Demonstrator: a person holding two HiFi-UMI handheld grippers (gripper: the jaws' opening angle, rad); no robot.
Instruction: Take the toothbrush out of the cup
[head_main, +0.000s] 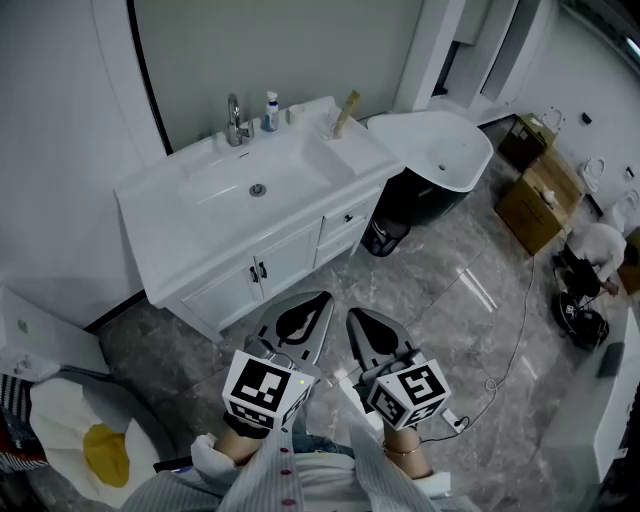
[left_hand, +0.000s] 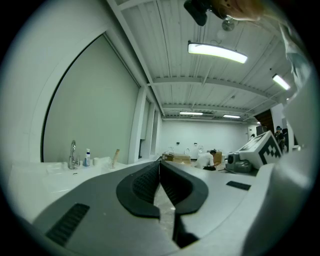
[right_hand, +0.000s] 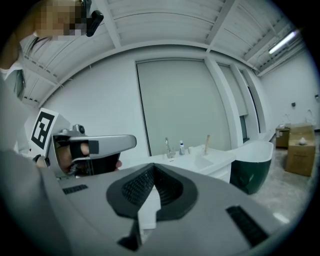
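Observation:
A wooden-handled toothbrush (head_main: 346, 110) leans out of a small white cup (head_main: 333, 128) on the right end of the white vanity top (head_main: 170, 235). It also shows far off in the left gripper view as the toothbrush (left_hand: 116, 156) and in the right gripper view as the toothbrush (right_hand: 207, 142). My left gripper (head_main: 318, 298) and right gripper (head_main: 355, 315) hang side by side over the floor, well short of the vanity. Both point toward it. The left gripper (left_hand: 160, 161) has its jaws together with nothing between them. The right gripper (right_hand: 153, 166) is likewise shut and holds nothing.
A faucet (head_main: 235, 120) and a small blue-capped bottle (head_main: 270, 112) stand behind the sink basin. A dark-sided bathtub (head_main: 440, 150) adjoins the vanity on the right, with a bin (head_main: 385, 237) beside it. Cardboard boxes (head_main: 540, 200) and a crouching person (head_main: 600, 250) are at far right.

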